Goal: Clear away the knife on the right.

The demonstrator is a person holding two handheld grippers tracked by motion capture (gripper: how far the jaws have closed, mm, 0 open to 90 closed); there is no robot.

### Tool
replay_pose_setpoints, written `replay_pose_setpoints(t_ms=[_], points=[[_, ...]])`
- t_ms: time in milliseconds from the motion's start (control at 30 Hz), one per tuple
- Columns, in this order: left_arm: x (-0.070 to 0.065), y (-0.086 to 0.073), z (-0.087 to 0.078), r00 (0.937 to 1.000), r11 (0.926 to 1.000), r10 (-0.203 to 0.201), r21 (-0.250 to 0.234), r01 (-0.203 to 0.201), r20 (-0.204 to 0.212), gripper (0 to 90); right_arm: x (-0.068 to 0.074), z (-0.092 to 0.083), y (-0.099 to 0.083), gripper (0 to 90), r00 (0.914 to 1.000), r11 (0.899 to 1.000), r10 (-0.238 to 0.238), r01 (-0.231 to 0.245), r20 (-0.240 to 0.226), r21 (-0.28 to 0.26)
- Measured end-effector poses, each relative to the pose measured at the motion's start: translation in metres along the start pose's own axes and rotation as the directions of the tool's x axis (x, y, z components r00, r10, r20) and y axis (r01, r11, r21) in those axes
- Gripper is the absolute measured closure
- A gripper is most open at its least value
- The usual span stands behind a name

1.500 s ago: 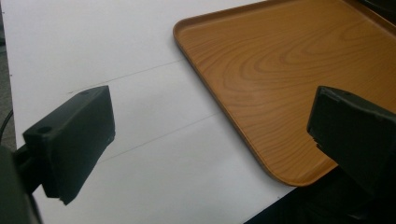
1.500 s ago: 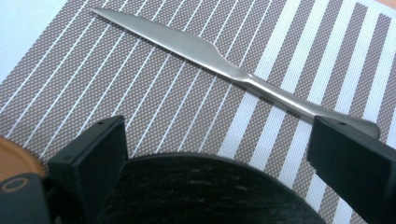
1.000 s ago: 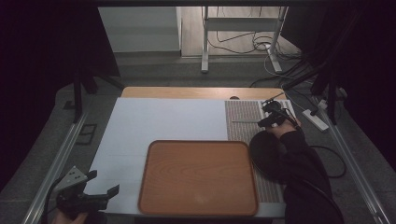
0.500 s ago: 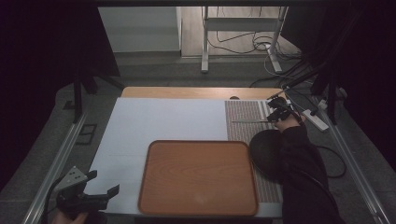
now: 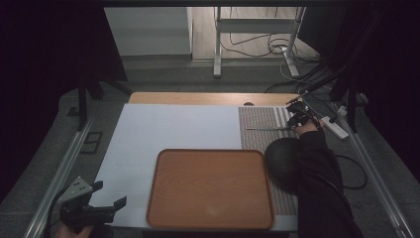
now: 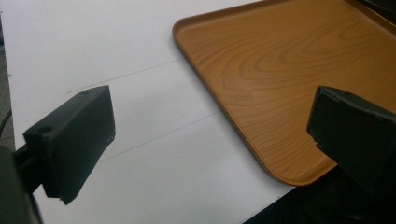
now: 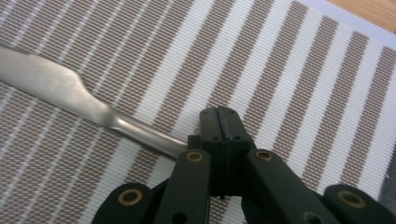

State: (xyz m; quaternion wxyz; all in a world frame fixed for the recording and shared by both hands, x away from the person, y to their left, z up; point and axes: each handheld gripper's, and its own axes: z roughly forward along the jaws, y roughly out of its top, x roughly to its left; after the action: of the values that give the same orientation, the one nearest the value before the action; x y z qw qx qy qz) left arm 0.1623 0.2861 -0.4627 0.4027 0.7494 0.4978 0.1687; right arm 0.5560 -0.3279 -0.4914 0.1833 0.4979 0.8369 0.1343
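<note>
Smooth steel knife [image 7: 70, 95] on ribbed striped mat [image 7: 289, 74], handle clenched by right gripper [image 7: 223, 122]; left gripper [image 6: 205, 135] spread wide beside glossy wooden tray [image 6: 280, 74].

A slim silver table knife [image 5: 267, 129] is seen lying on the striped woven placemat [image 5: 257, 136], its handle end met by the right gripper [image 5: 296, 119] at 2 o'clock. A rounded rectangular wooden tray [image 5: 210, 188] is placed centrally; the left gripper [image 5: 111, 206] is held at 7 o'clock.

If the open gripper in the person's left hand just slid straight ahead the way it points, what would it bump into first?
Most likely the near left corner of the brown wooden tray. The left gripper points across the white sheet toward it, and nothing else lies between, though its height above the sheet is hard to judge.
</note>
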Motion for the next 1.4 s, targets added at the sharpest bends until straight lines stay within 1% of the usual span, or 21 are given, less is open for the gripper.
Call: replay_pose_setpoints(t_ms=[33,67,200,233,267,300,333,600,767,833,867,900,1000,1033,1067,1100,1133,1167,1267,1367,1400], points=[[0.000,0.000,0.000,1.0000,1.0000,0.001,0.001,-0.001,-0.001,2.0,0.000,0.000,0.000,90.0,1.0000,1.000,0.000,0.000,0.000,0.000],[0.000,0.000,0.000,1.0000,1.0000,0.002,0.000,-0.002,0.000,2.1,-0.002,-0.001,-0.004,90.0,0.9995,0.999,-0.031,0.031,0.000,0.024],[0.000,0.000,0.000,1.0000,1.0000,0.003,0.000,-0.003,-0.001,2.1,-0.004,-0.005,-0.009,90.0,0.9992,0.998,-0.038,0.038,-0.013,0.056],[0.000,0.000,0.000,1.0000,1.0000,0.003,0.000,-0.003,0.000,2.1,-0.005,-0.006,-0.011,90.0,0.9989,0.997,-0.038,0.040,-0.027,0.064],[-0.001,0.000,0.000,1.0000,1.0000,0.004,0.001,-0.004,0.000,2.1,-0.007,-0.009,-0.015,90.0,0.9975,0.996,-0.026,0.031,-0.066,0.078],[-0.001,0.000,0.000,1.0000,1.0000,0.005,0.001,-0.005,0.000,2.1,-0.007,-0.009,-0.015,90.0,0.9975,0.996,-0.026,0.031,-0.066,0.078],[-0.001,0.000,0.000,1.0000,1.0000,0.006,0.002,-0.006,0.000,2.2,-0.009,-0.012,-0.019,90.0,0.9947,0.996,-0.017,0.026,-0.101,0.091],[-0.001,0.000,0.000,1.0000,1.0000,0.009,0.004,-0.009,-0.002,2.4,-0.009,-0.018,-0.028,90.0,0.9807,0.987,-0.011,0.042,-0.195,0.152],[-0.001,0.000,0.000,0.9999,0.9999,0.011,0.005,-0.011,-0.004,2.5,-0.007,-0.019,-0.028,90.0,0.9817,0.984,-0.013,0.046,-0.190,0.170],[-0.001,0.000,0.000,0.9999,0.9999,0.011,0.005,-0.011,-0.005,2.4,-0.008,-0.021,-0.026,90.0,0.9817,0.989,-0.008,0.036,-0.190,0.145],[-0.001,0.000,0.000,0.9999,0.9999,0.011,0.006,-0.011,-0.005,2.5,-0.008,-0.027,-0.022,81.6,0.9822,0.995,0.005,0.015,-0.188,0.103],[-0.001,0.000,0.000,0.9999,0.9999,0.011,0.006,-0.011,-0.005,2.5,-0.008,-0.027,-0.022,81.6,0.9822,0.995,0.005,0.015,-0.188,0.103],[-0.001,0.001,0.000,0.9999,0.9999,0.013,0.007,-0.013,-0.005,2.5,-0.006,-0.033,-0.016,64.2,0.9788,0.999,0.020,-0.010,-0.204,0.050],[-0.002,0.001,0.000,0.9999,0.9999,0.014,0.007,-0.014,-0.005,2.4,-0.005,-0.033,-0.014,56.8,0.9782,0.999,0.025,-0.016,-0.206,0.048],[-0.002,0.001,0.000,0.9999,0.9999,0.015,0.008,-0.015,-0.006,2.4,-0.001,-0.032,-0.010,44.7,0.9779,0.998,0.038,-0.029,-0.205,0.048],[-0.002,0.001,0.001,0.9999,0.9999,0.015,0.008,-0.015,-0.006,2.4,-0.001,-0.032,-0.010,44.7,0.9779,0.998,0.038,-0.029,-0.205,0.048],[-0.002,0.001,0.001,0.9999,0.9998,0.016,0.008,-0.016,-0.006,2.5,0.002,-0.029,-0.007,32.4,0.9779,0.999,0.040,-0.031,-0.205,0.043],[-0.002,0.001,0.001,0.9999,0.9998,0.016,0.009,-0.016,-0.006,2.5,0.002,-0.029,-0.007,32.4,0.9779,0.999,0.040,-0.031,-0.205,0.043],[-0.002,0.001,0.001,0.9998,0.9998,0.016,0.009,-0.016,-0.007,2.4,0.007,-0.024,-0.003,15.9,0.9830,0.999,0.030,-0.023,-0.181,0.041],[-0.002,0.001,0.001,0.9998,0.9998,0.018,0.010,-0.018,-0.008,2.4,0.013,-0.016,0.000,1.6,0.9886,0.998,0.020,-0.009,-0.149,0.069],[-0.002,0.001,0.001,0.9998,0.9998,0.019,0.011,-0.019,-0.008,2.5,0.014,-0.013,0.001,0.7,0.9910,0.996,0.019,-0.008,-0.132,0.088]])
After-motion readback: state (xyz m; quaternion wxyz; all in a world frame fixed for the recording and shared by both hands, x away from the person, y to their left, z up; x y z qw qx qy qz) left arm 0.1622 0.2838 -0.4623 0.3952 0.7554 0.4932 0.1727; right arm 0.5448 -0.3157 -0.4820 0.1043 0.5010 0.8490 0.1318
